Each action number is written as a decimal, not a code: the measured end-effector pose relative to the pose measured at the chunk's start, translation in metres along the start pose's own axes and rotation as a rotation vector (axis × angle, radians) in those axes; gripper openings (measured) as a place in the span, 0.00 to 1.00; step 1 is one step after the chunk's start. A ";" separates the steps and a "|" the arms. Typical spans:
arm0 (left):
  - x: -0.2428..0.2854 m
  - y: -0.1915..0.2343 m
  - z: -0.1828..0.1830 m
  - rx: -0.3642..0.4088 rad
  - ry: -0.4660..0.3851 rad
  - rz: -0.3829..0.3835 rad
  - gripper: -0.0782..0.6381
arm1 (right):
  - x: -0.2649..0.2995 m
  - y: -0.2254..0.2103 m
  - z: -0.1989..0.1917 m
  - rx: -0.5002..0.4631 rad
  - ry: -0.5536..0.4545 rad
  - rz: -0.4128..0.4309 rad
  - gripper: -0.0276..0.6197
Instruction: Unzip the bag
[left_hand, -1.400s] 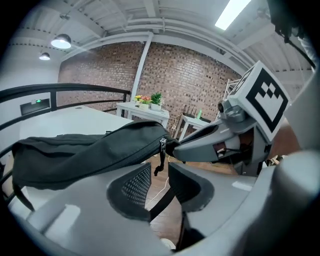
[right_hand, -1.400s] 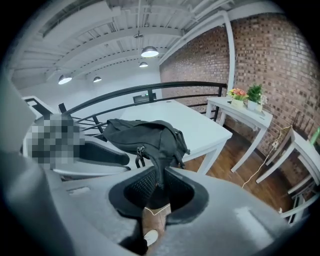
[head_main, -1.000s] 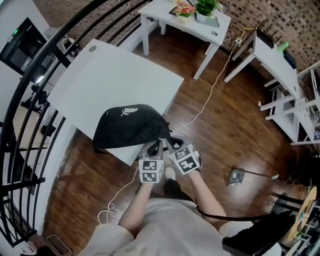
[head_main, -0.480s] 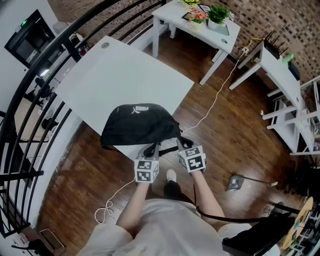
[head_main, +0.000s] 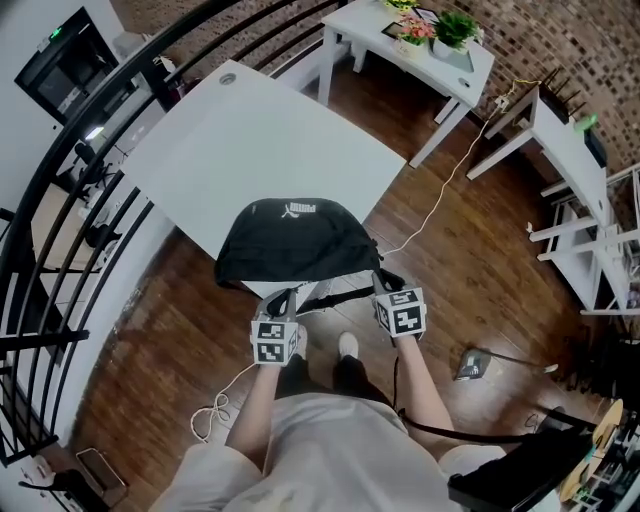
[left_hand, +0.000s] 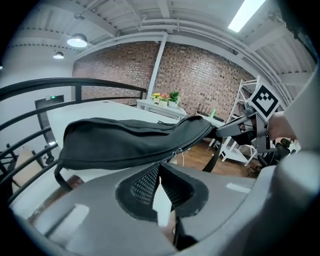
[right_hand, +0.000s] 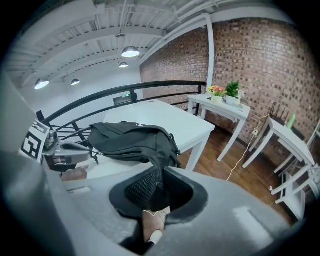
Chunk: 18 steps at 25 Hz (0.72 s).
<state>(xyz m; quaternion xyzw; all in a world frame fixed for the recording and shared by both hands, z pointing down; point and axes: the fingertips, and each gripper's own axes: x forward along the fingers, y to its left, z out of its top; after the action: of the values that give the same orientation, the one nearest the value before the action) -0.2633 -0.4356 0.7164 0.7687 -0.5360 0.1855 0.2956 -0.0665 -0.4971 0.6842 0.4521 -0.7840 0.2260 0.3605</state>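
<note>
Left gripper (head_main: 284, 299) has drawn aside — it and right gripper (head_main: 379, 284) clamp bag (head_main: 295, 240) overhanging white table (head_main: 260, 150).

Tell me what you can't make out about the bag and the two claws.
- Zipper pull: tiny in the left gripper view. The left claw is shut just below it, so a pinch can't be confirmed.
- How far the zipper is open: the head view shows only the black top of the bag, and its bulge hides the seam.
- What the right claw pinches: dark bag material in the right gripper view; strap or fabric is unclear.
</note>
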 end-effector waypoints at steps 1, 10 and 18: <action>-0.005 0.012 -0.002 -0.008 0.003 0.021 0.14 | 0.000 -0.001 0.000 0.003 0.001 -0.007 0.10; -0.051 0.105 -0.013 0.051 0.022 0.117 0.14 | 0.011 -0.005 -0.020 0.038 0.028 -0.071 0.10; -0.080 0.187 -0.021 0.050 0.047 0.189 0.15 | 0.032 -0.019 -0.036 -0.006 0.061 -0.117 0.10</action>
<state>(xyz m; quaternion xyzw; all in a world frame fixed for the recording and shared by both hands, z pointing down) -0.4659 -0.4122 0.7319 0.7173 -0.5943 0.2440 0.2699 -0.0478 -0.4992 0.7321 0.4889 -0.7457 0.2159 0.3979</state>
